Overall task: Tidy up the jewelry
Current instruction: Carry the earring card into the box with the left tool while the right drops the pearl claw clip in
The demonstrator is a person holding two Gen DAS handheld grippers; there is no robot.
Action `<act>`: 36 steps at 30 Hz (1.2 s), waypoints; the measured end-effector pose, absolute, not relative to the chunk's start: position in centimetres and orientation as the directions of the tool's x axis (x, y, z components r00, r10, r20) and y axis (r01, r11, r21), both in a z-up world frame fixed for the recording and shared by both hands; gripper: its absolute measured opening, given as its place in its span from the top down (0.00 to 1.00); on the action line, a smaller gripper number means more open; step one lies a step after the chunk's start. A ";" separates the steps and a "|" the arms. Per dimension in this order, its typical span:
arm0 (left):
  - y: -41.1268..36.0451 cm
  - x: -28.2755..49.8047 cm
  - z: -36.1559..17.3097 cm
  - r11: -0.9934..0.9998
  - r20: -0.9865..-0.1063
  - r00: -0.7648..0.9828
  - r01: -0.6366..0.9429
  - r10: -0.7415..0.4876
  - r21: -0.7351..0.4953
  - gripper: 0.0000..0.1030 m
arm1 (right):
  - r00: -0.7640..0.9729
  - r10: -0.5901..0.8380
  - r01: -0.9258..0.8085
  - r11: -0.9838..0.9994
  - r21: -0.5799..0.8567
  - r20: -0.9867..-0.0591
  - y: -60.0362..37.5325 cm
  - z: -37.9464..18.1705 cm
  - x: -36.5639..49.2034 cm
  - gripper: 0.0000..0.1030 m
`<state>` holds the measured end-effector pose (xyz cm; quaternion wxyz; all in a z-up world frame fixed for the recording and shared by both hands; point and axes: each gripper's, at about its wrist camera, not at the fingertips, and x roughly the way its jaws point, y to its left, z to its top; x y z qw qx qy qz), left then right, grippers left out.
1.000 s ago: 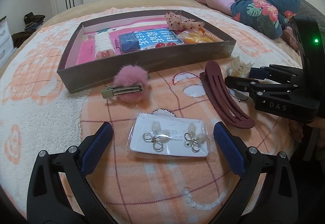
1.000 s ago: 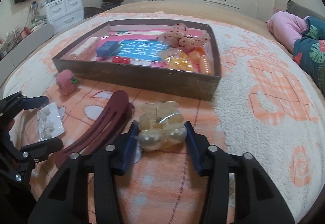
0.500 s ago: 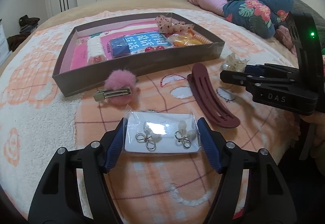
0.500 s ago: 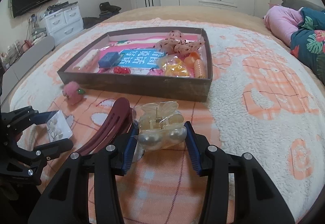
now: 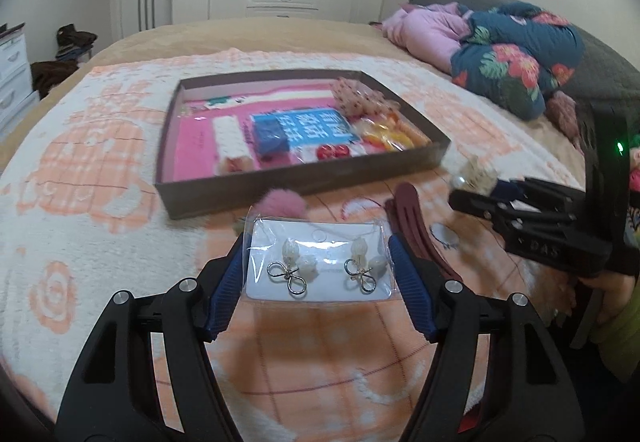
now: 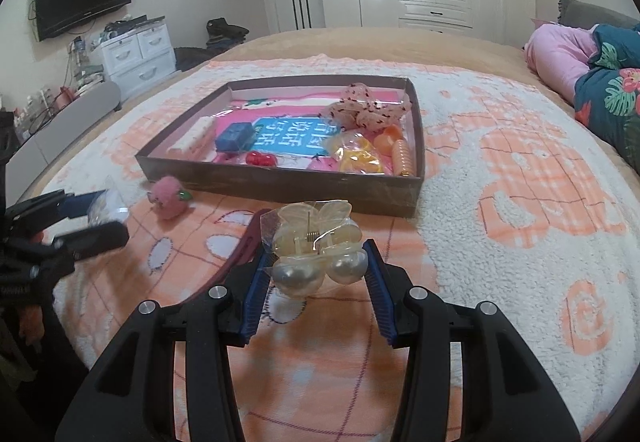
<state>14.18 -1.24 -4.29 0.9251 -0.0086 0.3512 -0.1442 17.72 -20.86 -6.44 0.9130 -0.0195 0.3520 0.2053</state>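
The left tool [image 5: 318,260] is clenched on the bagged earring card [image 5: 320,268] and the right tool [image 6: 318,276] on a pearl claw clip [image 6: 318,242], both above the blanket [image 6: 500,201] (a maroon clip [image 5: 416,238] and pink pompom clip [image 6: 168,197] lie before the tray [image 6: 280,181]).

right gripper [image 6: 318,274] clamps pearl hair claw [image 6: 318,242] above blanket [image 6: 500,201].

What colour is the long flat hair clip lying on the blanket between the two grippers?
Dark maroon hair clip, clearest in the left wrist view.
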 end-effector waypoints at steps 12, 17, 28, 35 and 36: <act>1.7 15.3 -2.8 0.977 -0.611 0.762 0.182 -0.213 -0.114 0.42 | 0.679 0.401 -0.429 0.896 0.112 -0.615 -19.5 -5.0 17.7 0.58; 2.4 16.2 -2.4 0.979 -0.604 0.771 0.163 -0.203 -0.121 0.42 | 0.678 0.411 -0.436 0.892 0.116 -0.609 -19.2 -4.6 18.5 0.58; 2.2 19.5 -0.7 0.978 -0.582 0.786 0.161 -0.208 -0.132 0.42 | 0.702 0.404 -0.421 0.900 0.116 -0.587 -19.4 -2.9 21.1 0.58; 0.8 22.6 -0.4 0.975 -0.582 0.782 0.179 -0.222 -0.131 0.42 | 0.718 0.383 -0.402 0.910 0.102 -0.581 -19.9 -2.3 23.3 0.58; 0.7 22.9 -0.4 0.975 -0.582 0.782 0.182 -0.224 -0.131 0.42 | 0.720 0.378 -0.399 0.912 0.099 -0.582 -20.0 -2.3 23.6 0.58</act>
